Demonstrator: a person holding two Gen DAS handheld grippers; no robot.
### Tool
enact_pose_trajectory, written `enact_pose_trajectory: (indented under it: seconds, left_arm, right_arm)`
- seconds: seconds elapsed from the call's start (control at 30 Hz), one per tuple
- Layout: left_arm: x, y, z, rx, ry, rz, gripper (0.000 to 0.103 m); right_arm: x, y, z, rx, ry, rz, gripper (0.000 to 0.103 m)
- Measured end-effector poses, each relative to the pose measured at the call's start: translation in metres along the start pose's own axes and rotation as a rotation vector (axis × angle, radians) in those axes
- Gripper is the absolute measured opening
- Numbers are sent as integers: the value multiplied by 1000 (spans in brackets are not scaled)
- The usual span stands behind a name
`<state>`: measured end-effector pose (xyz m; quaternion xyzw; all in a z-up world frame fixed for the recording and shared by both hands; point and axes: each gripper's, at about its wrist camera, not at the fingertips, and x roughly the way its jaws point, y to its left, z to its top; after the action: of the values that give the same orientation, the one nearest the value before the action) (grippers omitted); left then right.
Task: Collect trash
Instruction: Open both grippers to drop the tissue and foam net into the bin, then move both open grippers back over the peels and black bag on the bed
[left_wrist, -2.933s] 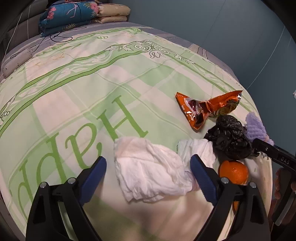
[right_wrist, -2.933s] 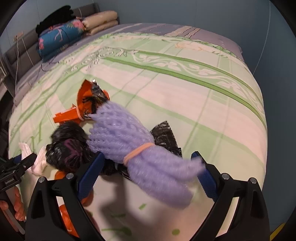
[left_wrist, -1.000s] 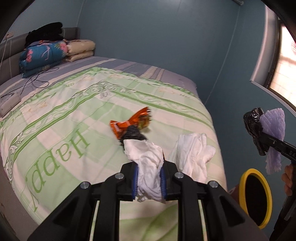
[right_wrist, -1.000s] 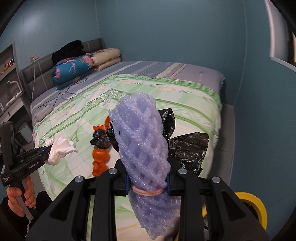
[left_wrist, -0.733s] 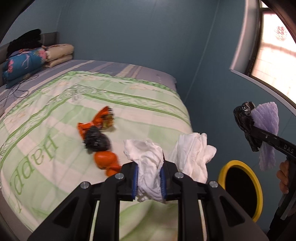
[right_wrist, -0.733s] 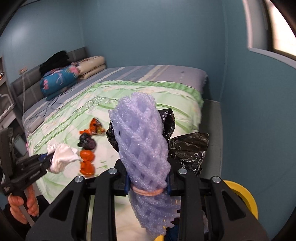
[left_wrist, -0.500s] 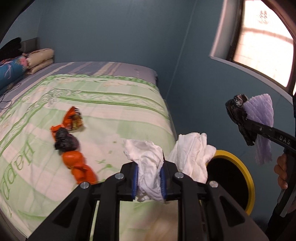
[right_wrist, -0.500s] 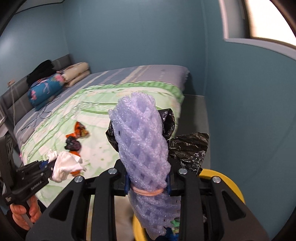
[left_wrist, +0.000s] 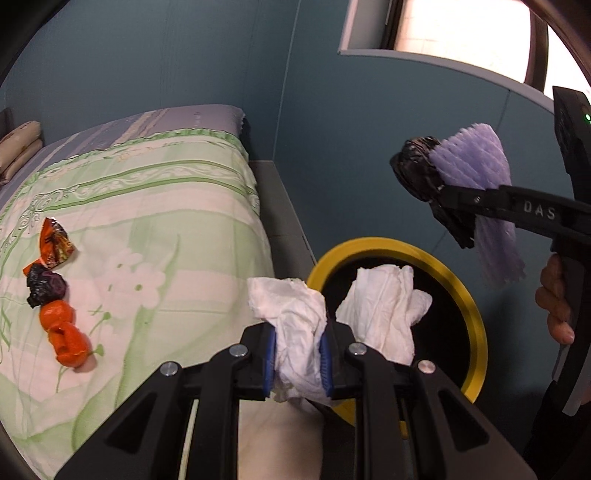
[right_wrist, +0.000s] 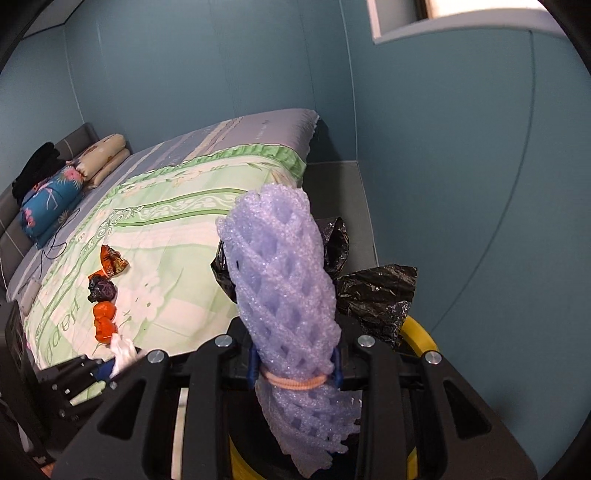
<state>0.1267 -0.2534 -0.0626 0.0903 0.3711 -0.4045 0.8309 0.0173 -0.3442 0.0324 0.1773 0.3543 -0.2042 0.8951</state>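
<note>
- The left gripper (left_wrist: 297, 356) has its blue-padded jaws pinched tight on a crumpled white tissue wad (left_wrist: 295, 325); a second fold of the same white paper (left_wrist: 384, 314) hangs out at 3 o'clock of the jaws.
- The right gripper (right_wrist: 295, 363) has its jaws clamped on a lilac foam fruit-net sleeve (right_wrist: 284, 295), bound near the bottom by a peach rubber band (right_wrist: 295, 383), with a crinkled black plastic bag (right_wrist: 376, 299) bunched behind it and caught in the same grip.
- In the left wrist view the right gripper (left_wrist: 448, 195) sits at 2 o'clock, the foam sleeve (left_wrist: 480, 177) and black bag (left_wrist: 421, 173) sticking out of it, and the person's right hand (left_wrist: 556, 299) wrapped on its handle.
- A round yellow-rimmed trash bin (left_wrist: 469, 295) with a dark inside stands on the floor just beside the bed's foot; the tissue hangs over its opening at the near edge.
- From the right wrist view the bin rim (right_wrist: 417, 332) shows below the black bag, at 4 o'clock.
- On the green-and-white patterned bedspread (left_wrist: 166, 221), at 9 o'clock, a row of litter lies touching end to end: a twisted orange foil snack wrapper (left_wrist: 53, 242), a small black crumpled bag (left_wrist: 46, 290), and orange mandarin peel pieces (left_wrist: 64, 332).
- Folded bedding, a blue floral quilt (right_wrist: 51, 206) and cream pillows (right_wrist: 105, 155), is stacked at the far head of the bed.
</note>
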Motion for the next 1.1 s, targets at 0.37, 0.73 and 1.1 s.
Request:
enact_pose_trajectory:
  seconds: [0.37,0.73,1.1]
  left_arm:
    - [25,-25,-15,38,89,-65,18]
    - [21,-27,-22,23,77,-130,62]
    - [7,5,-15,-54,46,-100,66]
  right_arm:
    - [15,-19,-7,56,43,3,29]
    - [12,-37,-5,126,24,7,59]
    - [-2,-39,1,135,-37,4,61]
